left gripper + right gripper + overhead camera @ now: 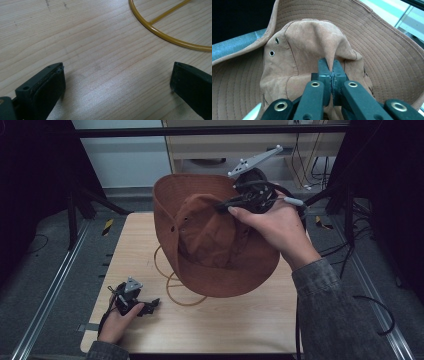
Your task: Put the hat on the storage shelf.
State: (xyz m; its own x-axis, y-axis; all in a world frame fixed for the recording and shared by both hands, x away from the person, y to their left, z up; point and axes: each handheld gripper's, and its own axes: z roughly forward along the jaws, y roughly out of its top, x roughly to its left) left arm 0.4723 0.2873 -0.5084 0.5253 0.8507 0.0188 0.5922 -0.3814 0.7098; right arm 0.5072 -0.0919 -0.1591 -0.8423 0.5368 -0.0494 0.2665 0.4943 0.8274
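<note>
A brown wide-brimmed hat (210, 245) is held tilted above the wooden table (250, 320), its crown facing the person. My right gripper (223, 206) is shut on a pinched fold of the hat's crown (312, 42); in the right gripper view the jaws press together on the cloth, right gripper (331, 65). A yellow wire hat stand (172, 282) lies on the table under the hat, its ring (160, 32) showing in the left gripper view. My left gripper (152, 304) rests low at the table's front left, open, left gripper (117, 77), with bare wood between its jaws.
The table's front edge runs just below the left hand (117, 322). Metal rails (50, 285) flank the table on both sides, and cables (375, 305) trail on the floor at the right. A dark crossbar (200, 131) spans the back.
</note>
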